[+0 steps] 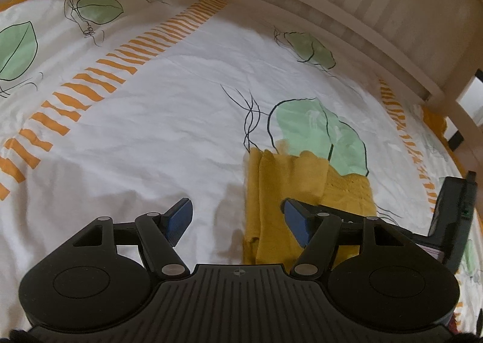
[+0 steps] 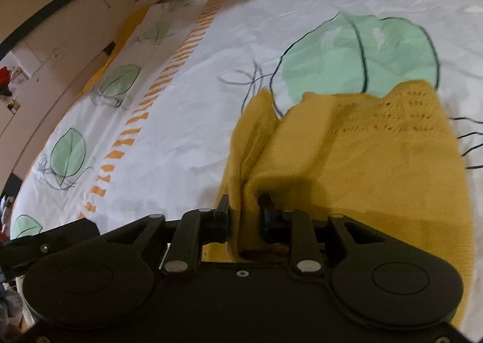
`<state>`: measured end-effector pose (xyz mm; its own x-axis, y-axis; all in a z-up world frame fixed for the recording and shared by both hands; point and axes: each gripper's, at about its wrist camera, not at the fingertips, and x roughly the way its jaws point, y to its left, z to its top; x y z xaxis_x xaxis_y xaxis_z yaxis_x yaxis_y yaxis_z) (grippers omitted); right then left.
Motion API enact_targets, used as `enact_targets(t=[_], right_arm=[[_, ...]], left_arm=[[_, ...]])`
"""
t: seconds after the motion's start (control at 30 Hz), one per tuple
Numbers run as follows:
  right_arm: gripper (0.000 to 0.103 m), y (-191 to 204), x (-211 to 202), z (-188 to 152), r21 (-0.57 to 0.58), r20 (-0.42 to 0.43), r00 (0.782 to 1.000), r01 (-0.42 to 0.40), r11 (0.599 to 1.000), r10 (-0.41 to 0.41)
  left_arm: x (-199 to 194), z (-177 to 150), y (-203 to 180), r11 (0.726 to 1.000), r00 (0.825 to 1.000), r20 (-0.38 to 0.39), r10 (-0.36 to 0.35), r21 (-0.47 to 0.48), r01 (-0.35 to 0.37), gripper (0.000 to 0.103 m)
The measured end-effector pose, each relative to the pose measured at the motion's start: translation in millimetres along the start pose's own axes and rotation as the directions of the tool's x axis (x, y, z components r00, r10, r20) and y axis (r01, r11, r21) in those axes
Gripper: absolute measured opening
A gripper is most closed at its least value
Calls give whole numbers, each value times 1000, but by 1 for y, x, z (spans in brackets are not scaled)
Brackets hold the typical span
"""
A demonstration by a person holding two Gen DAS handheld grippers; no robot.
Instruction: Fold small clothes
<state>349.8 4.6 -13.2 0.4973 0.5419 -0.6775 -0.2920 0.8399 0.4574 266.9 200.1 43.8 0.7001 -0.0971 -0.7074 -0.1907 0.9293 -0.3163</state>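
**Yellow knit pinched by the right gripper, left gripper spread wide over the bed**

Much of the mustard-yellow knitted garment (image 2: 377, 155) is hidden. In the right wrist view its near edge disappears under the black gripper body, so how far it reaches toward the person cannot be seen. In the left wrist view the garment (image 1: 280, 189) is partly covered by that gripper's right finger and linkage, and its lower end is cut off behind the housing. What kind of clothing it is cannot be made out; only a band of openwork holes near the far edge and several lengthwise folds along its left side are clear. Both views are somewhat blurred, especially at the cloth edges.

The right gripper (image 2: 244, 210) has its fingers drawn in close, with a bunched vertical ridge of the yellow knit clamped between them. The fabric rises from the pinch and spreads out flat to the right.

The left gripper (image 1: 237, 219) is spread wide, its blue-padded fingers (image 1: 181, 217) holding nothing. Whether its right finger touches the knit or hangs above it cannot be told.

The garment lies on a white bed sheet printed with green leaves and orange dashed stripes (image 1: 157, 119), partly overlapping one large leaf. A pale wooden slatted bed frame (image 1: 377, 11) curves along the far side of the sheet.

A black device at the right edge of the left wrist view, probably the other gripper (image 1: 452, 216), is mostly out of frame.
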Motion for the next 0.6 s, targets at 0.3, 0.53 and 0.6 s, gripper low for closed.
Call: enact_targets(t=[0.3, 0.53, 0.6], right_arm=[[42, 5, -35, 9, -22, 69, 978, -195, 981, 196], [42, -24, -60, 9, -10, 126, 986, -108, 994, 108], [42, -32, -57, 1, 8, 103, 990, -95, 995, 94]], left_arm=[[2, 1, 3, 1000, 1000, -1, 16, -10, -16, 66], [4, 1, 1, 1000, 1000, -9, 17, -1, -17, 66], [6, 0, -1, 1000, 1000, -15, 16, 5, -16, 66]])
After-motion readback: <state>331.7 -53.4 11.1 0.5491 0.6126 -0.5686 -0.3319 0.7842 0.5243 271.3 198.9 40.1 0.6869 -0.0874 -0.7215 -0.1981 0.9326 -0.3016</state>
